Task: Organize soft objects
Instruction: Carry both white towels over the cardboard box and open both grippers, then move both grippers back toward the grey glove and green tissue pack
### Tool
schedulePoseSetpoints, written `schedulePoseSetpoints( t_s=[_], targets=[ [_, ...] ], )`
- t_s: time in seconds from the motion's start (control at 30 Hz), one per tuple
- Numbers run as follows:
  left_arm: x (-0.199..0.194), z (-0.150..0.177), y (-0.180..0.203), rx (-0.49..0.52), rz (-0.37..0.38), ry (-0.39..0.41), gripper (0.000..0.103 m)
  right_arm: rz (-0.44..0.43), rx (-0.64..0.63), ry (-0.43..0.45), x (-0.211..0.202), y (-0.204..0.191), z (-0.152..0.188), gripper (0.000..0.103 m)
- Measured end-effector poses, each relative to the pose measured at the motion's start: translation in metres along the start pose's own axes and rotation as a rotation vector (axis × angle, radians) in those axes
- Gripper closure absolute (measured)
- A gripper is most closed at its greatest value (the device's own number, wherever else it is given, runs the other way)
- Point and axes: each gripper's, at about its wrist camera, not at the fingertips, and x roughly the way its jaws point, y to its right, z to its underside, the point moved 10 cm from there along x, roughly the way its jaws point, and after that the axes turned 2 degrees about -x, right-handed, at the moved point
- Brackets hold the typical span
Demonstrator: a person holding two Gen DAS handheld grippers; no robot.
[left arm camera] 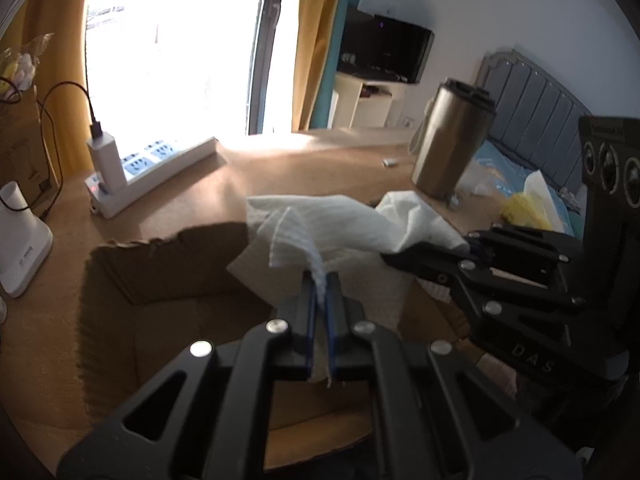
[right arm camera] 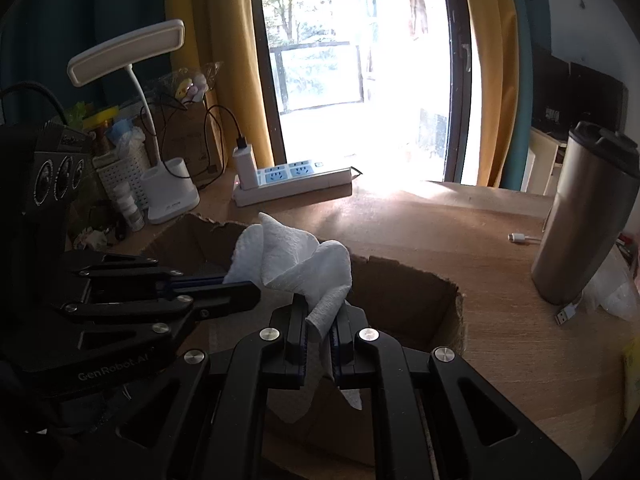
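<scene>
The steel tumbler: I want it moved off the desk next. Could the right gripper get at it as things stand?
Probably not yet. The right gripper is shut on the white cloth, which the left gripper also pinches. The desk between it and the steel tumbler looks clear.

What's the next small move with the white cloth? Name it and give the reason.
Probably lower both grippers a little further, then open them. The left gripper and the right gripper are each shut on a corner of the white cloth, which hangs bunched above the open cardboard box. It is not yet resting inside, so release seems premature.
</scene>
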Motion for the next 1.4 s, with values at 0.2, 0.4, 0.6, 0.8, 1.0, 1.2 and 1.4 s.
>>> schedulePoseSetpoints(
  t_s=[0.2, 0.4, 0.6, 0.8, 1.0, 1.2, 1.4],
  targets=[
    [0.017, 0.012, 0.001, -0.001, -0.01, -0.081, 0.097, -0.016, -0.014, -0.022, 0.006, -0.006, 0.009, 0.093],
    [0.026, 0.019, -0.002, -0.007, -0.033, -0.132, 0.095, -0.008, 0.03, -0.011, 0.003, 0.005, 0.008, 0.081],
    [0.026, 0.021, -0.005, -0.012, -0.073, -0.145, 0.088, 0.016, 0.054, -0.003, 0.0, 0.013, 0.007, 0.055],
    [0.014, 0.016, -0.004, -0.003, -0.079, -0.118, 0.081, 0.043, 0.064, 0.004, -0.006, 0.017, 0.003, 0.05],
    [-0.002, 0.01, -0.006, 0.011, -0.11, -0.09, 0.07, 0.087, 0.064, 0.018, -0.023, 0.021, -0.001, 0.045],
    [-0.025, 0.007, -0.008, -0.013, -0.101, -0.038, 0.043, 0.138, 0.059, 0.011, -0.038, 0.021, 0.0, 0.043],
    [-0.048, 0.005, -0.016, -0.024, -0.114, -0.003, 0.042, 0.17, 0.072, 0.021, -0.056, 0.017, 0.004, 0.043]
  ],
)
